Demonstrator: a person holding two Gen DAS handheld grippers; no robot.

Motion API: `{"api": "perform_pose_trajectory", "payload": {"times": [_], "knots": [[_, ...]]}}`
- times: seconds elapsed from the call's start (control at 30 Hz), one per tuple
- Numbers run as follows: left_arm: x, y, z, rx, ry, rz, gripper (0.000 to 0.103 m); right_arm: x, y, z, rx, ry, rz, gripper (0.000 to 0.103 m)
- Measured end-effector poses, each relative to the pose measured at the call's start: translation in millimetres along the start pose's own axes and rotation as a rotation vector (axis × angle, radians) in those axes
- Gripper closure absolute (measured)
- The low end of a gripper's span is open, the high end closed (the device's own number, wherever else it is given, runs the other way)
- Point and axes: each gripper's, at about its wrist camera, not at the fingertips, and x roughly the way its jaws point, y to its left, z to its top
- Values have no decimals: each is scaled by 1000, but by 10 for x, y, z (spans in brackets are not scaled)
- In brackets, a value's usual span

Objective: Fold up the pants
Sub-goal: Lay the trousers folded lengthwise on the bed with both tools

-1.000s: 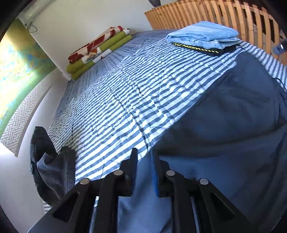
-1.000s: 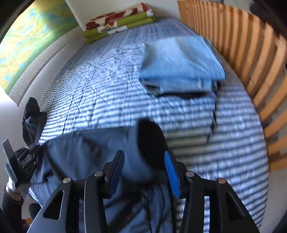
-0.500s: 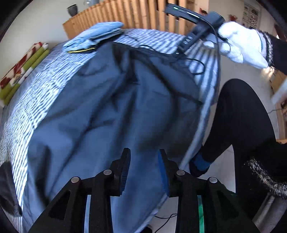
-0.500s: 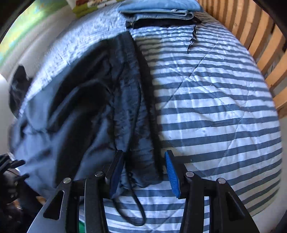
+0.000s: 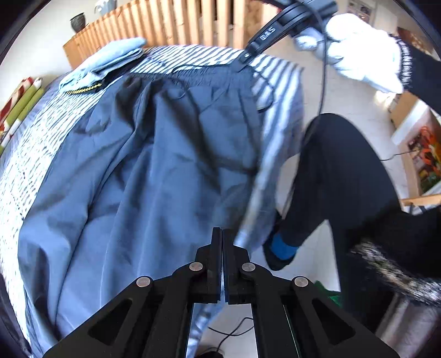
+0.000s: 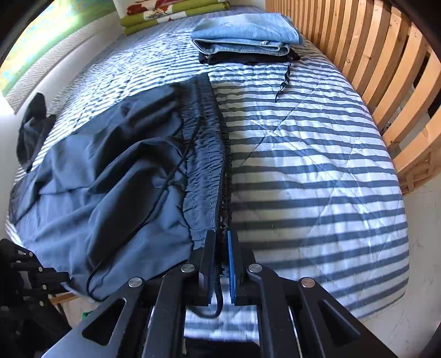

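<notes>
Blue-grey pants (image 5: 137,179) lie spread and wrinkled across the striped bed, waistband toward the wooden slats. My left gripper (image 5: 222,231) is shut, its tips pinched on the fabric near the bed's front edge. In the right wrist view the pants (image 6: 110,179) fill the left half. There my right gripper (image 6: 222,234) is shut on the gathered waistband corner, with the black drawstring (image 6: 217,300) looping between its fingers. The left wrist view shows the right gripper's body (image 5: 264,35) held in a white-gloved hand (image 5: 358,46). The left gripper (image 6: 24,272) shows at the lower left edge.
The striped quilt (image 6: 317,165) covers the bed. Folded light-blue jeans (image 6: 248,33) sit on a dark garment at the far end, beside the wooden slat frame (image 6: 386,68). Green and red folded blankets (image 6: 171,13) lie by the wall. A dark garment (image 6: 33,124) hangs at the left. A person's black-clad leg (image 5: 344,179) stands beside the bed.
Both grippers went from open to shut. The right one came down onto the waistband corner. The left one swung round along the pants toward the bed's front edge and closed.
</notes>
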Motion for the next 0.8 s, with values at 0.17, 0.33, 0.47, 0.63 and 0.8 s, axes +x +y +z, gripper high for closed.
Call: {"api": "perform_pose_trajectory", "payload": {"times": [0.17,0.33,0.47,0.63,0.8], "knots": [[-85,-5,-86,33,-24,73,101,-20,-100,-130,15,12,-18,96],[56,173,-201,24,7,181,64,154,-140,-84,65,77,3,82],[194,201,-207,41,27,199,63,391,-4,-45,23,127,-36,66],[233,320,-210,-39,22,116,102,333,108,-39,-11,82,-99,88],[73,363,-237,-66,-19,41,102,23,92,-55,-12,10,-88,96]]}}
